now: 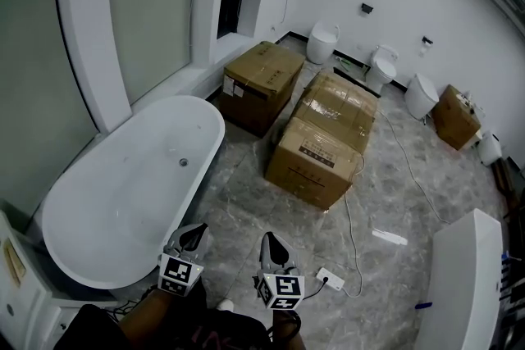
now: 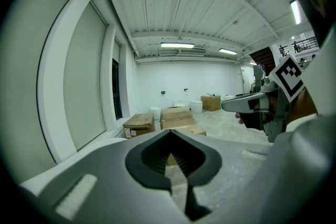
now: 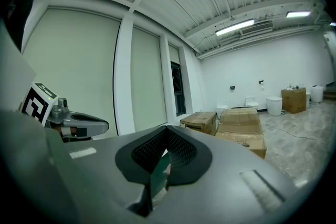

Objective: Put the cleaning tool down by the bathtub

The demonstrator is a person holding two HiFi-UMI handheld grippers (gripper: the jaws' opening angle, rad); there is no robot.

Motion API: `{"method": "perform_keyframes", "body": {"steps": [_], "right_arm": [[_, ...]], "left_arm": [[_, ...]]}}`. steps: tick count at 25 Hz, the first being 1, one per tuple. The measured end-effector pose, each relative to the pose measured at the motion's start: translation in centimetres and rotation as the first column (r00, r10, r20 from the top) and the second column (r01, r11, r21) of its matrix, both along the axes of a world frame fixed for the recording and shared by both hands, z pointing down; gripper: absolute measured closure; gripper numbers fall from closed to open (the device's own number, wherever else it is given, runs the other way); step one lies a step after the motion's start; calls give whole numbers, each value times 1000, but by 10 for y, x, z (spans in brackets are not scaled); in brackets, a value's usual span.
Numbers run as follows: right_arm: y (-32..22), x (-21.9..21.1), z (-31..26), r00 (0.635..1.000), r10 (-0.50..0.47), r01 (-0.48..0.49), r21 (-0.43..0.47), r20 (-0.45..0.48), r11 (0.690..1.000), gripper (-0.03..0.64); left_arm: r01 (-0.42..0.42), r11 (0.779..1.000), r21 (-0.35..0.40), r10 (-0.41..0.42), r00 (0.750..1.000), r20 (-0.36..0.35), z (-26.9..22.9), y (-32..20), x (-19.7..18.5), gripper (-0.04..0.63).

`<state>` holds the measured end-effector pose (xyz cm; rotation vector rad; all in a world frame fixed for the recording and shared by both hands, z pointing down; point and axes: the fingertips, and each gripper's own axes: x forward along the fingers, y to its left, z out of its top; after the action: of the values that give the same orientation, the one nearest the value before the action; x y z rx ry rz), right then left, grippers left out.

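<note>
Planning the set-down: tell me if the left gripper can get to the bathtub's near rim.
Probably yes. The left gripper hangs right beside the bathtub, nothing visible between them; the cardboard boxes stand farther off on the floor.

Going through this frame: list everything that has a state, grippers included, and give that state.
left gripper: jaws together, nothing between them.
right gripper: jaws together; the slit shows dark green, cannot tell what.
bathtub: empty.
cardboard boxes: three, all closed.
ceiling lights: on.
power strip: lying on the floor, cable attached.
</note>
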<state>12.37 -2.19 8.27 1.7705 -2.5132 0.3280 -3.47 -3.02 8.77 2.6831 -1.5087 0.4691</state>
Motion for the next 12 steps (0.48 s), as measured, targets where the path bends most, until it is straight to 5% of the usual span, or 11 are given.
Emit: {"method": "perform_keyframes", "body": {"steps": [12], "right_arm": [[8, -9, -1, 1000, -22, 22, 8, -17, 1000, 607]], "left_arm": [[11, 1000, 22, -10, 1000, -24, -8, 4, -5, 595]]}}
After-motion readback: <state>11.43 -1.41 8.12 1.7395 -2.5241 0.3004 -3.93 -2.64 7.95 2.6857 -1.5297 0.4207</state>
